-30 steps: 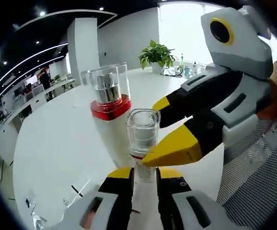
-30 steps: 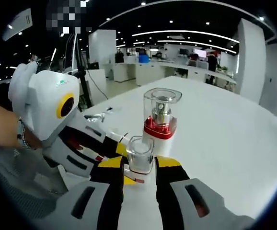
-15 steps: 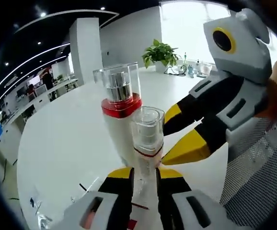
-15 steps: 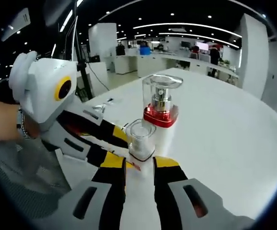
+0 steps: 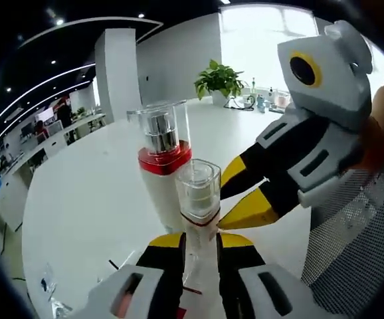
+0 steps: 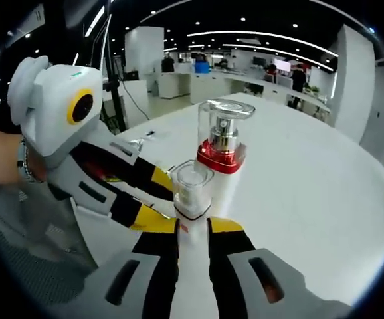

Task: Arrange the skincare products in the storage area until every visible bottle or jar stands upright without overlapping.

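Note:
A small white bottle point(image 5: 199, 191) with a clear square cap and a thin red ring stands upright between both grippers. My left gripper point(image 5: 200, 240) is shut on its body just below the cap. My right gripper point(image 5: 222, 201) reaches in from the right, its yellow fingertips point(image 5: 245, 211) against the bottle's side. In the right gripper view the same small bottle point(image 6: 191, 191) sits between my right gripper's point(image 6: 193, 227) narrow jaws, and the left gripper point(image 6: 169, 203) comes in from the left. A taller white bottle point(image 5: 163, 166) point(image 6: 222, 149) with a red collar and clear cap stands upright right behind.
Both bottles are over a large white round table point(image 5: 79, 199) point(image 6: 311, 199). A potted plant point(image 5: 217, 76) and small items point(image 5: 262, 100) stand at its far edge. White mesh fabric point(image 5: 351, 252) lies close on the right. A person's wrist point(image 6: 2, 163) holds the left gripper.
My right gripper's jaws have narrowed around the small bottle. The left gripper has kept its hold, and both views have shifted slightly with the hands.

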